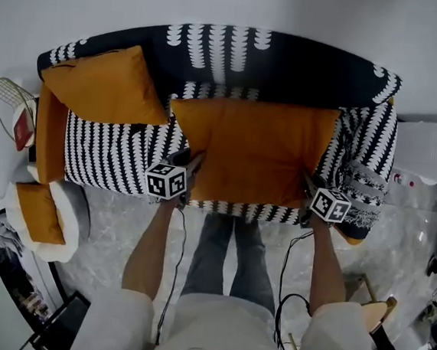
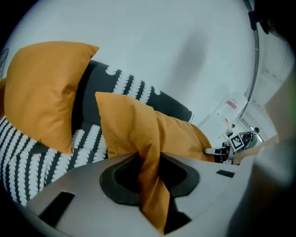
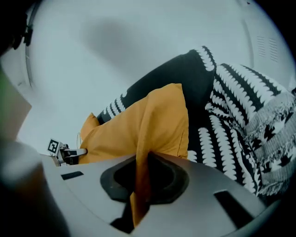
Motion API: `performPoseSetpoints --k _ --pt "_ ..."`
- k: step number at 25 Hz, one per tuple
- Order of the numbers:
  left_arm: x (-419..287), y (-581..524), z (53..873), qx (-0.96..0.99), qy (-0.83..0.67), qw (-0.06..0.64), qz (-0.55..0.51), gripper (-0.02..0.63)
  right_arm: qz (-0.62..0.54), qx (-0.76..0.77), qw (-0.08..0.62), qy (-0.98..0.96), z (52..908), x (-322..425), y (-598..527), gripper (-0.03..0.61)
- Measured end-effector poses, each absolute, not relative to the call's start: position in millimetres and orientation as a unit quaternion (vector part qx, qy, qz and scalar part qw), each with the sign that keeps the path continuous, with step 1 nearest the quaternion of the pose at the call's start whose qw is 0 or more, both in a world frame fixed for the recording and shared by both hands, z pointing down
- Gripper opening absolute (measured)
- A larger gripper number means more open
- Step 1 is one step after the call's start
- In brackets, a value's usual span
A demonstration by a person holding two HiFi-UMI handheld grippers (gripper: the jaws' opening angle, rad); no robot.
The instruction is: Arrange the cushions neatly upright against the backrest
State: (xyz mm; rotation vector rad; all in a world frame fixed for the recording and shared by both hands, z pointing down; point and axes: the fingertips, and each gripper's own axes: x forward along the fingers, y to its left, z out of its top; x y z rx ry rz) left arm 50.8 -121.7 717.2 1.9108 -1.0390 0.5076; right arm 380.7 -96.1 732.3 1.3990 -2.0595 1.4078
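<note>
Hiding much sofa seat [image 1: 116, 157]: orange cushion [image 1: 255, 151].

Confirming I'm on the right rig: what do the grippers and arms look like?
The left gripper and right gripper are dark, each topped by a white cube with black square markers. A black cable trails from each. The person wears pale short sleeves.

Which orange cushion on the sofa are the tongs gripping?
The wide cushion in the middle: the left tongs and right tongs pinch its near corners. The smaller cushion leans untouched in a corner of the sofa.
</note>
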Motion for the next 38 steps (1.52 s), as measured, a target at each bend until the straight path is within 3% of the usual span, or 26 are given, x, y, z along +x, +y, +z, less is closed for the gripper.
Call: performPoseSetpoints --k 10,19,30,38 --pt "64.6 -273.7 633.7 0.833 -0.428 0.330 0.121 0.137 0.389 0.522 0.057 -0.757 648.8 401.9 -243.4 0.049" --pt "63.3 -298.3 652.5 0.829 -0.422 0.341 0.137 0.144 0.401 0.519 0.061 -0.753 665.3 399.8 -261.2 0.049" --pt "53.7 -294.8 730.0 0.816 -0.418 0.357 0.180 0.164 0.416 0.523 0.134 -0.732 749.8 396.5 -247.1 0.051" --pt "56.4 -298.8 733.0 0.812 -0.427 0.358 0.172 0.179 0.408 0.538 0.137 -0.725 754.9 406.9 -249.6 0.102"
